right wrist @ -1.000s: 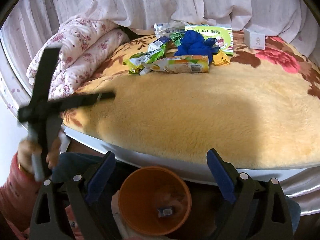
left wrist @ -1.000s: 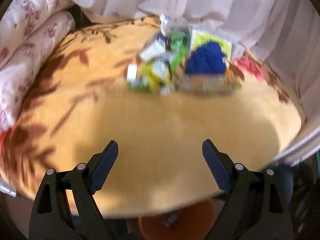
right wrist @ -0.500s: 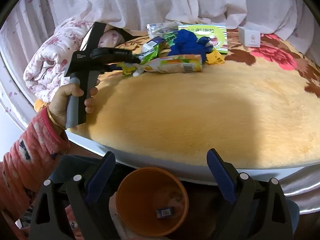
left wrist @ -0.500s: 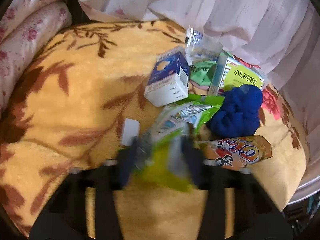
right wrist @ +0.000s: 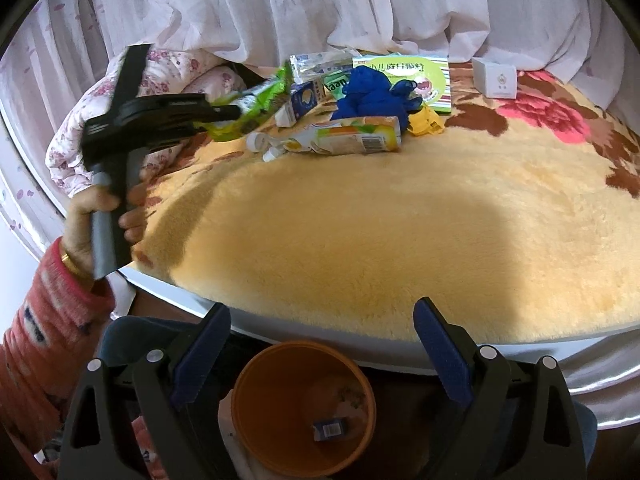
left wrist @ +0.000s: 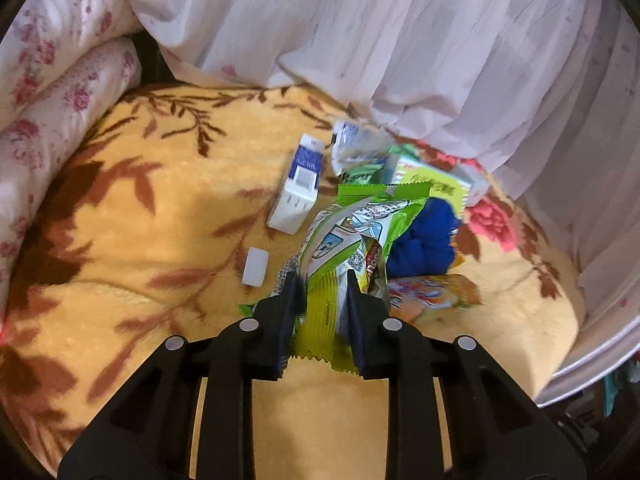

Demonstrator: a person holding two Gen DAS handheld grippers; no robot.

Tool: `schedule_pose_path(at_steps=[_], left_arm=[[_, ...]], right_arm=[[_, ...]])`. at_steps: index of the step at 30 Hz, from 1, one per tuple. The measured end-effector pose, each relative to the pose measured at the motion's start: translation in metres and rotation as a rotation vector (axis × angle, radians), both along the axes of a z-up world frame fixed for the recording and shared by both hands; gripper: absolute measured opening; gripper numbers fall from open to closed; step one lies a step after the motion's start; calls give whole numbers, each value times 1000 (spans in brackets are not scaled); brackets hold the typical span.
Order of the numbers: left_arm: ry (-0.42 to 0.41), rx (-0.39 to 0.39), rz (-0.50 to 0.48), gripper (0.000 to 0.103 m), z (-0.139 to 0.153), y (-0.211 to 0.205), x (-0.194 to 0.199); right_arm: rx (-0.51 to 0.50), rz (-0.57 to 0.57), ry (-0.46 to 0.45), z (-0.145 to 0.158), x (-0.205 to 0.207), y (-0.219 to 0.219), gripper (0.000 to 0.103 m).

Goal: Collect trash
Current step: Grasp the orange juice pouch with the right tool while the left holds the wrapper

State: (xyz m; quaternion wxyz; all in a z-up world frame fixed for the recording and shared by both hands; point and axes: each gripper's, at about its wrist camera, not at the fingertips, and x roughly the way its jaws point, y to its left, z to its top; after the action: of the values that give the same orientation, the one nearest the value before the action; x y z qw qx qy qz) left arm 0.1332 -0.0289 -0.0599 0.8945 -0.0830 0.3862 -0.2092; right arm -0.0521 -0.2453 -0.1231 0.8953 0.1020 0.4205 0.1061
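My left gripper (left wrist: pixel 323 280) has its jaws closing on a green snack wrapper (left wrist: pixel 360 216), whose lower end sits pinched between the pads. In the right wrist view a hand holds that gripper (right wrist: pixel 236 111) at the left, and the wrapper (right wrist: pixel 260 100) hangs just above the blanket. Behind it lie a blue-and-white carton (left wrist: pixel 298 188), a blue cloth (right wrist: pixel 372 92), an orange juice pouch (right wrist: pixel 352 138) and a green box (right wrist: pixel 416 76). My right gripper (right wrist: pixel 322 308) stands open and holds nothing, above an orange bin (right wrist: pixel 304 345).
The trash pile lies on a yellow floral blanket (right wrist: pixel 360 220) over a round bed. A rolled floral quilt (left wrist: pixel 48 92) lies at the left and white curtains hang behind. A small white box (right wrist: pixel 494 78) sits far right. A small white piece (left wrist: pixel 255 267) lies near the carton.
My left gripper went from wide open near the bed's edge to the pile, shut on the green wrapper and lifted it. The right gripper has stayed over the bin.
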Motion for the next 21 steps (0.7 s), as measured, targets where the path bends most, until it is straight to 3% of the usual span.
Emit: schedule_pose_path(at_steps=[9, 16, 21], left_arm=[[-32, -125, 6, 23, 35, 58, -52], [-12, -171, 28, 23, 37, 94, -81], [-5, -182, 59, 23, 32, 111, -100]], right_arm=[[-10, -4, -35, 12, 19, 3, 91], [-61, -6, -77, 21, 48, 6, 92], [-224, 9, -101, 20, 91, 14, 95]])
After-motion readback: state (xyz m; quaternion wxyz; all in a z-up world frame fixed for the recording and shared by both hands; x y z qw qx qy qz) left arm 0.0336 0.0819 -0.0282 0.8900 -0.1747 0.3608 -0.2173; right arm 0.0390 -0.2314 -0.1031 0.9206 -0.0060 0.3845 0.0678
